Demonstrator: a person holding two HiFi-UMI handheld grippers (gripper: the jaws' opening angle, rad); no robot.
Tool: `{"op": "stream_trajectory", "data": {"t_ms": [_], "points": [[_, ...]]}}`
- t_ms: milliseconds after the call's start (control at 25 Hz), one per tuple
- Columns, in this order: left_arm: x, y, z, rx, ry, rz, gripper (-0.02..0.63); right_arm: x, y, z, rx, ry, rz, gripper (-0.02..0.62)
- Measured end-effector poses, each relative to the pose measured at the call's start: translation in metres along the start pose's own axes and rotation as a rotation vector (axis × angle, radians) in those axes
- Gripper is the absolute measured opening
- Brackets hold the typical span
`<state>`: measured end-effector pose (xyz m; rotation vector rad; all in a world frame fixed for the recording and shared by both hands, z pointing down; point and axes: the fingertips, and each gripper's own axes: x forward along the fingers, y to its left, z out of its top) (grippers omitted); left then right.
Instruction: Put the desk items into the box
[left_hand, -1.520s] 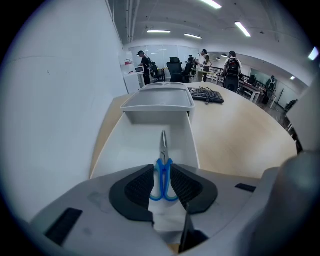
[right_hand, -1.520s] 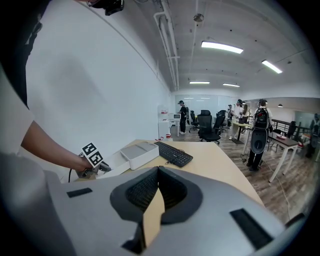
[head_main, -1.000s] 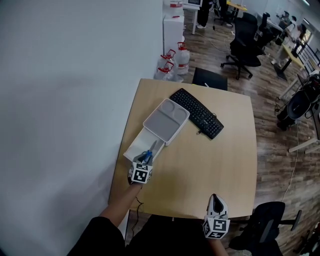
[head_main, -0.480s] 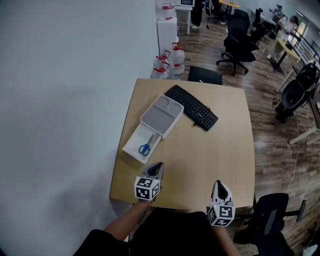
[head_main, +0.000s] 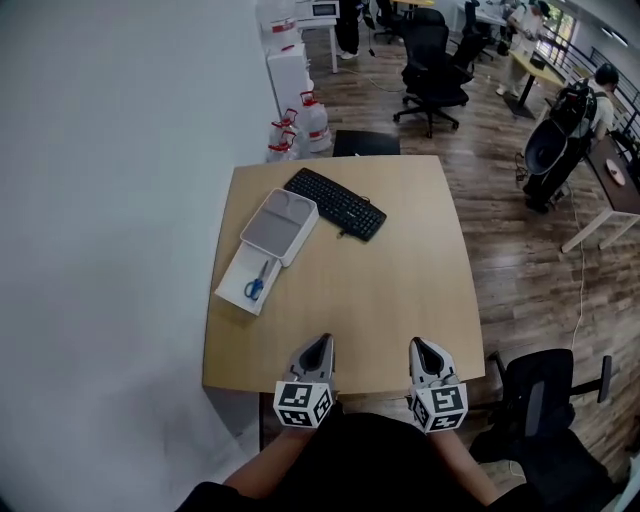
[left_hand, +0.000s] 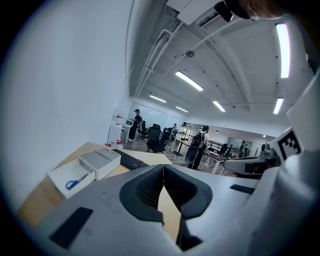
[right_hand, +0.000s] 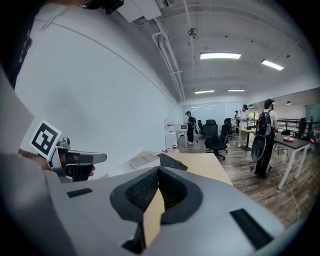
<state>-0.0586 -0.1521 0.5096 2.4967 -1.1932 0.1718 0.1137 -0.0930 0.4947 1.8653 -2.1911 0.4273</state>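
Observation:
A white box lies open at the table's left edge, and blue-handled scissors rest inside it. Its grey-white lid sits tilted over the box's far end. A black keyboard lies just beyond the lid. My left gripper and right gripper hover side by side over the table's near edge, far from the box, both shut and holding nothing. The left gripper view shows the box, scissors and lid ahead to the left of the shut left gripper. The right gripper also has its jaws together.
The wooden table stands against a white wall on the left. Water jugs and a black chair sit beyond its far edge; another chair is at my right. People stand further back in the office.
The left gripper has pulled back from the box, leaving the scissors inside. Both grippers now sit at the near table edge, and the view has moved back from the table.

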Motion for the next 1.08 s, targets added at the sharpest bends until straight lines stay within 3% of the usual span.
{"op": "stream_trajectory", "data": {"t_ms": [320,1080], "points": [[-0.016,-0.070,0.014,0.043,-0.070,0.016,0.017,-0.057,-0.035,0.010,-0.029,-0.035,0.001,0.060],[-0.071,-0.176,-0.022,0.102,-0.116,0.017,0.017,-0.163,-0.060,-0.035,-0.016,-0.072,0.014,0.060]]}}
